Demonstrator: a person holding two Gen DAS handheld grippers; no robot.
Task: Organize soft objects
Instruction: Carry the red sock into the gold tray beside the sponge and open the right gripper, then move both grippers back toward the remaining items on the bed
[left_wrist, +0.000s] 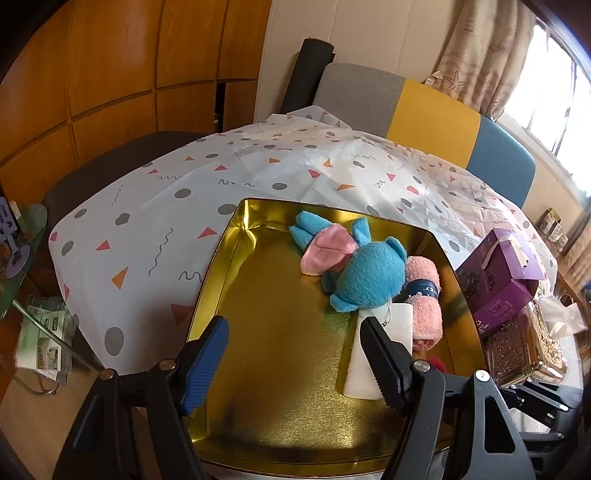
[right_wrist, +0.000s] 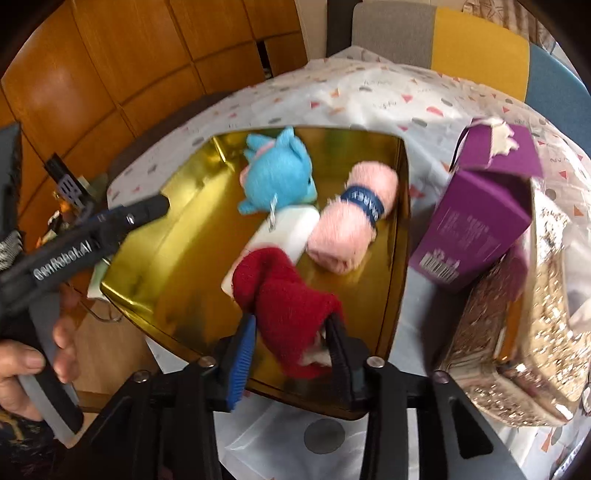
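Note:
A gold tin tray (left_wrist: 273, 369) (right_wrist: 173, 280) holds a blue plush toy (left_wrist: 365, 277) (right_wrist: 277, 177) with a pink part, a rolled pink towel (left_wrist: 424, 302) (right_wrist: 351, 225) with a dark band, and a white oblong piece (left_wrist: 399, 321) (right_wrist: 291, 229). My right gripper (right_wrist: 291, 343) hovers over the tray's near edge. A red knitted piece (right_wrist: 284, 295) fills the gap between its jaws and touches both fingers; its far end rests on the white piece. My left gripper (left_wrist: 295, 362) stands open over the tray with nothing between its fingers. In the right wrist view a hand holds this left gripper (right_wrist: 92, 236).
A purple carton (left_wrist: 498, 280) (right_wrist: 476, 218) and a glittery gold box (left_wrist: 524, 347) (right_wrist: 509, 332) stand right of the tray. The patterned tablecloth (left_wrist: 184, 203) spreads behind it, with a grey, yellow and blue chair back (left_wrist: 436, 114) beyond. Papers (left_wrist: 44, 339) lie at the left.

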